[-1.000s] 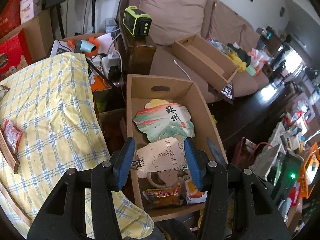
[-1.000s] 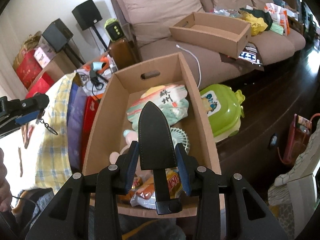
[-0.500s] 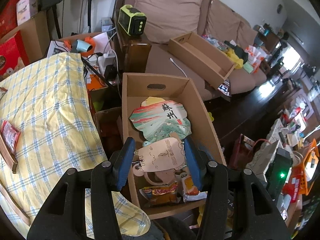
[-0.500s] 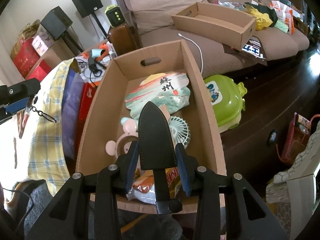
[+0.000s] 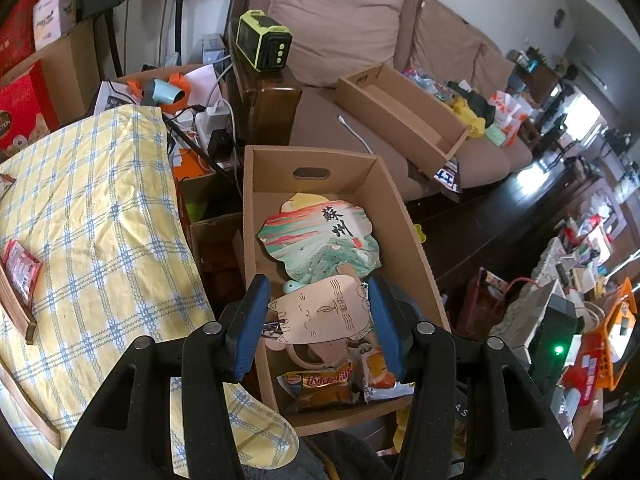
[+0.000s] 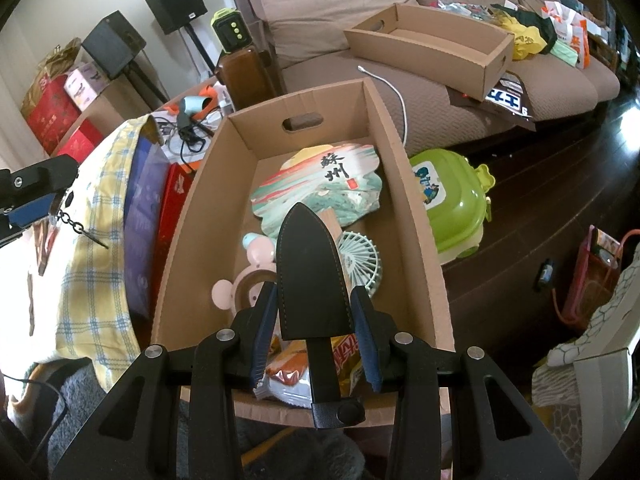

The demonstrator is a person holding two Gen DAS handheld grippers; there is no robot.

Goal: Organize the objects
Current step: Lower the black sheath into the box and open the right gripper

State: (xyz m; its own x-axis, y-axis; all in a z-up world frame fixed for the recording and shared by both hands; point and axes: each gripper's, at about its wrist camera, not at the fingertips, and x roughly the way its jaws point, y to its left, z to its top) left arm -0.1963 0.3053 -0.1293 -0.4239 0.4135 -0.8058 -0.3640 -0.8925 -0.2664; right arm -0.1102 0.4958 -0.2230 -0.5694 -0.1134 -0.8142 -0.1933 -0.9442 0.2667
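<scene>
My left gripper (image 5: 318,322) is shut on a tan cat-face card (image 5: 324,314) with a small chain, held above the near end of an open cardboard box (image 5: 416,248). My right gripper (image 6: 314,328) is shut on a black leather sheath (image 6: 310,280), held over the same box (image 6: 416,216). In the box lie a painted fan (image 6: 320,184), a pale green mini fan (image 6: 358,260), a pink round toy (image 6: 244,286) and snack packets (image 6: 344,364). The left gripper's finger (image 6: 36,188) with the hanging chain shows at the right wrist view's left edge.
A yellow checked cloth (image 5: 80,216) covers the table left of the box, with a red packet (image 5: 18,268) on it. A second cardboard box (image 5: 400,110) lies on the brown sofa. A green plastic case (image 6: 452,200) sits on the dark floor right of the box.
Both grippers have shifted a little forward over the box while keeping their hold. The things in the box lie as before.
</scene>
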